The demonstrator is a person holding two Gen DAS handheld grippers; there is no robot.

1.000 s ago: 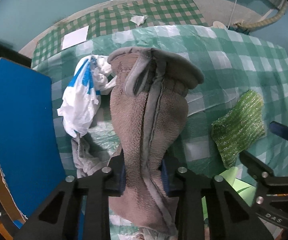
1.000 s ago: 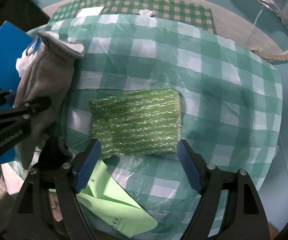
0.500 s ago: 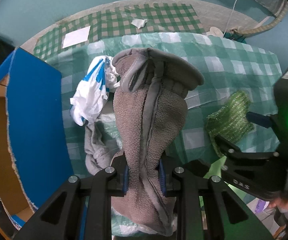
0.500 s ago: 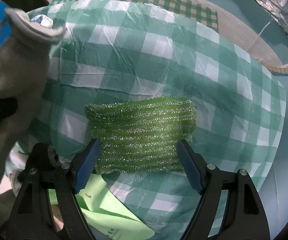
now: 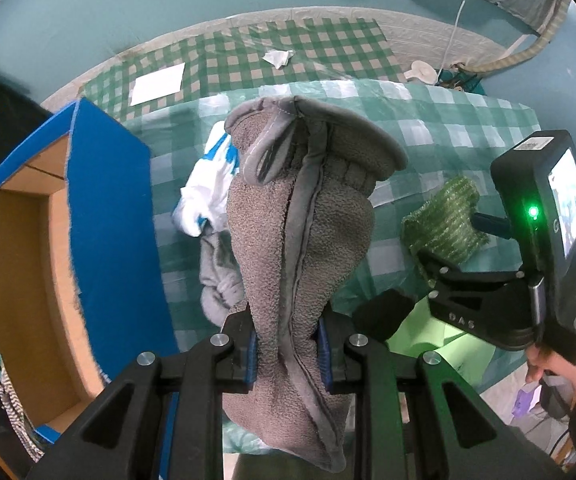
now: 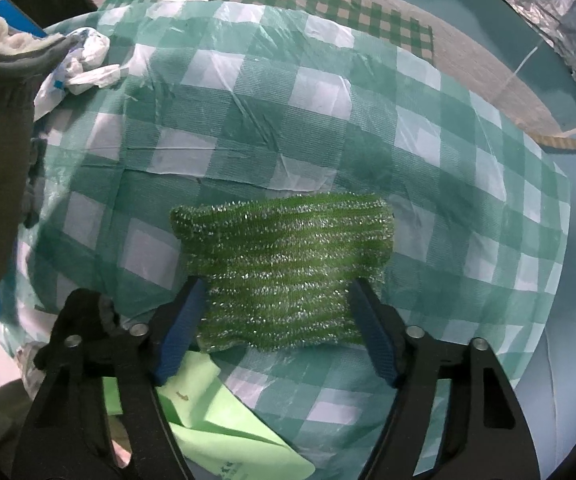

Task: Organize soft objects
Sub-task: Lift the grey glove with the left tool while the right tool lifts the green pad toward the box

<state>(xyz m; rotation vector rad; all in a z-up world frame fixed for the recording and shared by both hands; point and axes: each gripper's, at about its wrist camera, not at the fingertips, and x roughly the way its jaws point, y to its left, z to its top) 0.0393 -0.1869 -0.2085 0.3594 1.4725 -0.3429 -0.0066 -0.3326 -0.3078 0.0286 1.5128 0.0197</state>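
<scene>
The grey fleece glove (image 5: 299, 232) hangs pinched in the left claw (image 5: 288, 354), whose blue pads are clenched on its narrow middle, so cuff and fingers flop to either side of the grip. It looks light, thick and limp; a pinch anywhere on the bunched pile should hold, though the smooth trim strip running along it may slip more than the fleece.

The right claw (image 6: 280, 340) straddles the green sparkly scrubbing cloth (image 6: 284, 268) lying flat on the checked tabletop (image 6: 447, 160), its jaws closing with the cloth between them; the pads reach its side edges but have not visibly squeezed it yet. That cloth seems springy and rough, likely to bunch into a ridge when squeezed, so gathering it from both sides near the middle suits it best.

Beyond the glove, a white-and-blue plastic bag (image 5: 208, 188) and another grey fabric piece (image 5: 218, 276) lie beside the open blue cardboard box (image 5: 108, 220), the probable destination. A pale green sheet (image 6: 224, 420) lies at the tabletop's near edge, under the right claw.
</scene>
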